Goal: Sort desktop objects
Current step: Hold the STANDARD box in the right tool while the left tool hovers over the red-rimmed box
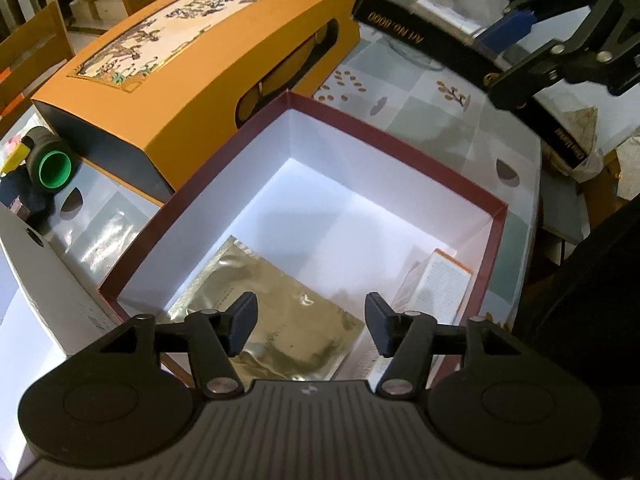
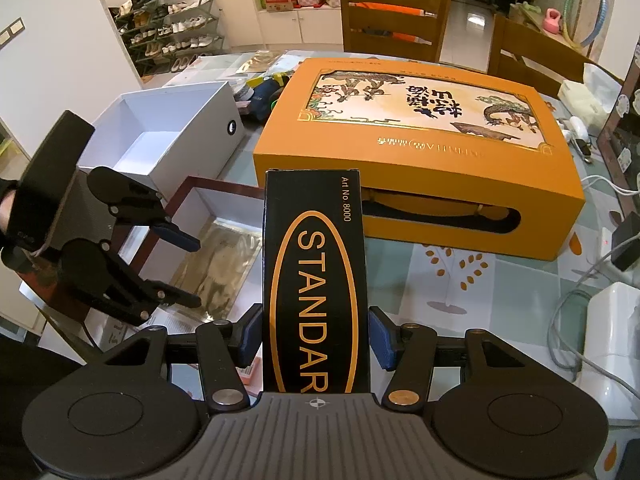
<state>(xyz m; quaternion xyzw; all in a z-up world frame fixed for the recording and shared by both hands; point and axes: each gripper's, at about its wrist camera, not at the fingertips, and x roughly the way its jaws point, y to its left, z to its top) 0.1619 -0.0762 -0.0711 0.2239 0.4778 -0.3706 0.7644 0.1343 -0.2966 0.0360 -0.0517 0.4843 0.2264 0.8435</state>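
Note:
My right gripper (image 2: 316, 338) is shut on a long black box (image 2: 314, 276) printed "STANDARD", held above the table; the box also shows in the left wrist view (image 1: 460, 64) at the upper right. My left gripper (image 1: 311, 330) is open and empty, over the near end of a dark red open box (image 1: 400, 128) with a white inside. In that box lie a gold foil pouch (image 1: 280, 304) and a small white and orange carton (image 1: 436, 284). In the right wrist view the left gripper (image 2: 192, 272) hovers over the red box (image 2: 208, 188) and pouch (image 2: 224, 264).
A large orange gift box (image 2: 420, 160) lies across the table behind the red box. A white open box (image 2: 168, 136) stands at the left. A green-capped dark object (image 1: 50, 160) lies far left. Chargers and cables (image 2: 600, 280) lie at the right. Wooden chairs (image 2: 392, 20) stand behind.

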